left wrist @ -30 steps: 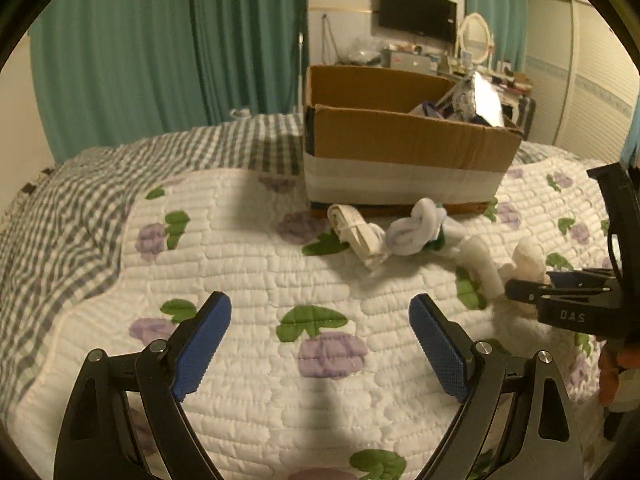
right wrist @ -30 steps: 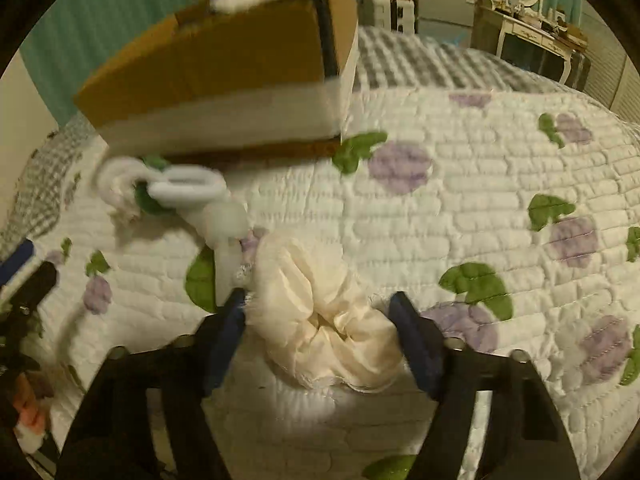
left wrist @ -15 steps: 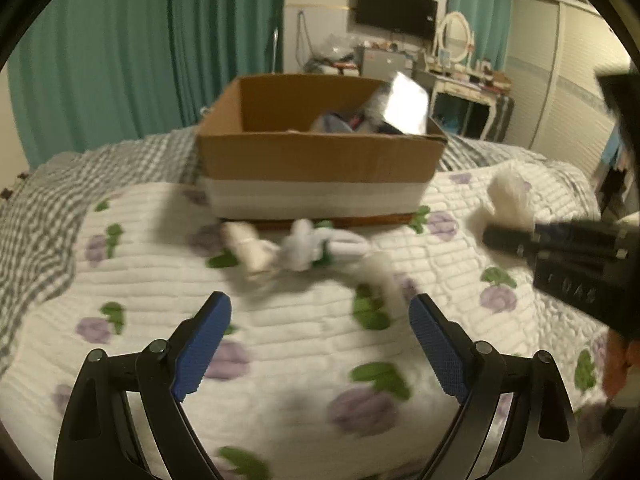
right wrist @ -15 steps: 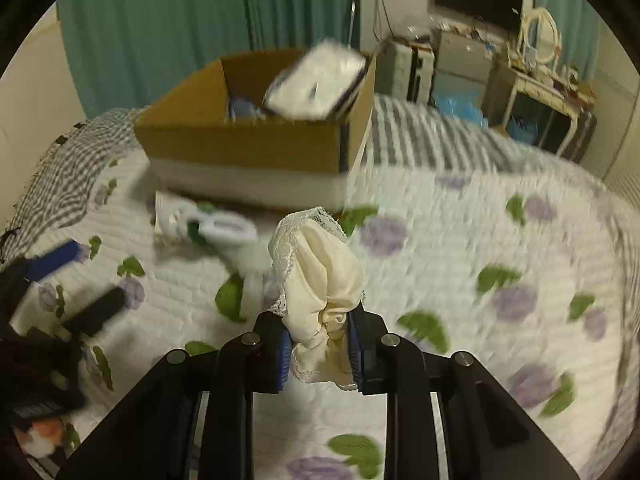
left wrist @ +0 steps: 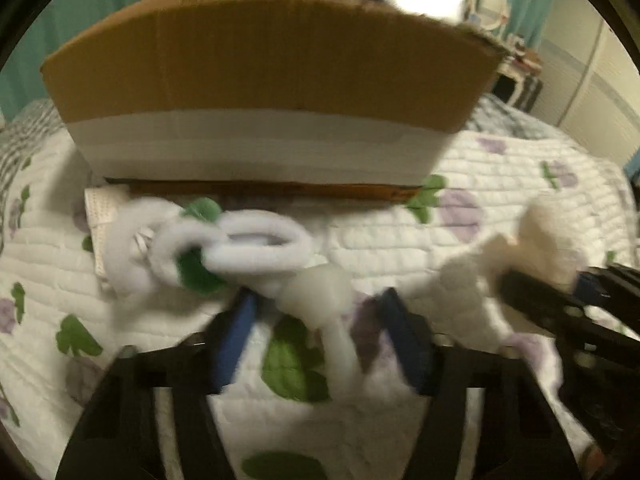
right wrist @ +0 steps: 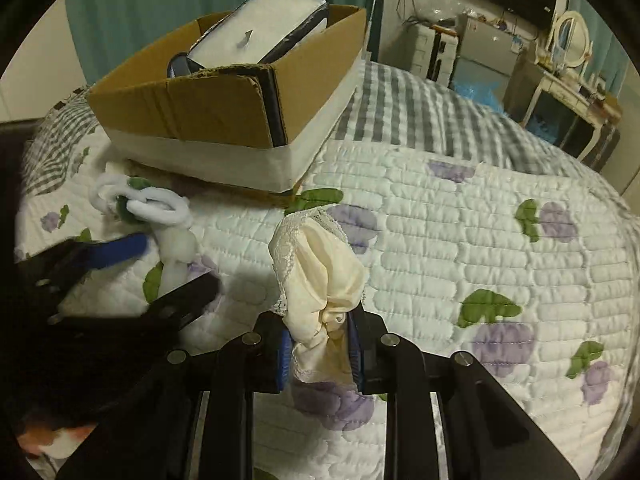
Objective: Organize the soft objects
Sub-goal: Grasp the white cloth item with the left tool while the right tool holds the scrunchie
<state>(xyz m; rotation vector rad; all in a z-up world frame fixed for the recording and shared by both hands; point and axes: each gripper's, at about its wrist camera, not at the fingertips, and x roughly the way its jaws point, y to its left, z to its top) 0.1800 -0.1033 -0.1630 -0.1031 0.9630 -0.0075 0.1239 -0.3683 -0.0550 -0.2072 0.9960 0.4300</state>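
A cardboard box with a white taped band stands on the quilted bed; it also shows in the right wrist view. A white knotted rope toy lies in front of it, also seen in the right wrist view. My left gripper is open, its blue pads on either side of the toy's lower end. My right gripper is shut on a cream lace-edged cloth and holds it above the quilt; the cloth shows at the right of the left wrist view.
A white padded item sticks out of the box. A folded white band lies at the box's left front corner. The flowered quilt spreads right. A dresser with mirror stands behind the bed.
My left gripper has moved forward and down until its pads straddle the rope toy's end. My right gripper keeps hold of the cream cloth and has lifted it slightly.
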